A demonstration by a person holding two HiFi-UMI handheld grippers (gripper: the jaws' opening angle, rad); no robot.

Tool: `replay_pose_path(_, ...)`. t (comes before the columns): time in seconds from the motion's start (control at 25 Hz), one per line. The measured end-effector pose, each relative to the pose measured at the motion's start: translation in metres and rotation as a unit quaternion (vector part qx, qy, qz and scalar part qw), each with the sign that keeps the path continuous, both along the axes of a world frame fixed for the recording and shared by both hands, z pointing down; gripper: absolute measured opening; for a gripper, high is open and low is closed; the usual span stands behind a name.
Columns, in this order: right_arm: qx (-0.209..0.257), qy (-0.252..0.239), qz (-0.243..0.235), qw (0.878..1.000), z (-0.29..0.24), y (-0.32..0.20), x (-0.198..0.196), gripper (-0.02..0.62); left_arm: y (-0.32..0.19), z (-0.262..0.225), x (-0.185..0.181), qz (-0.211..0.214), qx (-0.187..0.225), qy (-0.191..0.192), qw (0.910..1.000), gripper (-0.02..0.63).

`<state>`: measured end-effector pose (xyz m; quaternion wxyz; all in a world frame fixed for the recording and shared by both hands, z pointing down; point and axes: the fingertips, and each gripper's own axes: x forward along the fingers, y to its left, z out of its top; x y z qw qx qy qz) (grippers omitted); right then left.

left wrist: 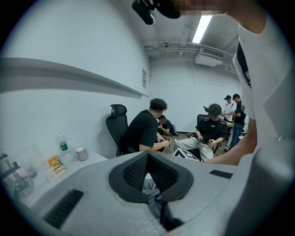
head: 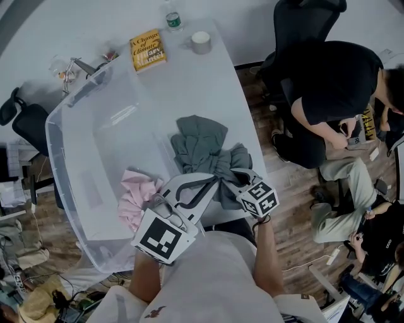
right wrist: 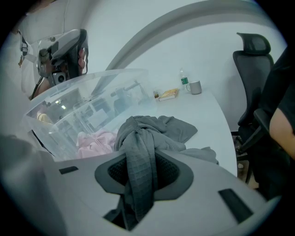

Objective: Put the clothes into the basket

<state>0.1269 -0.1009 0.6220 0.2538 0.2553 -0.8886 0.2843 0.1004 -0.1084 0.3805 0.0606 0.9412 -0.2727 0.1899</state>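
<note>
Head view: pinching grey garment [head: 202,142], just right of clear basket [head: 52,145], with left gripper [head: 211,184] and right gripper [head: 232,180], probably for one shared lift. Left gripper view: clenched on its fold. Right gripper view: clamped round its twist.

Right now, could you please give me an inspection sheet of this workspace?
Surface: white table, largely bare.
Job's things: clear basket holds a pink garment; grey garment bunched on the table beside it.
Clutter: book, mug, bottle at the far end.
Grippers: left gripper and right gripper each shut on the grey garment.
Cables: a cord on the floor, right side.
Surroundings: seated people and an office chair nearby.
</note>
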Motion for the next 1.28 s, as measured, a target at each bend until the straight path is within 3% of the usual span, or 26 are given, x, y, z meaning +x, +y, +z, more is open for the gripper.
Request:
replay_pose_path(0.68,0.028,-0.087,0.038,0.995,-0.05,-0.009,0.002,0.101,0.009,-0.005,0.001,0.011,0.014,-0.001,0.9998,0.006)
replay_pose_path(1.28,0.065,-0.133,0.056,0.987,-0.092,-0.014,0.001,0.098,0.015,-0.013,-0.004,0.007,0.021,0.007,0.9997,0.006)
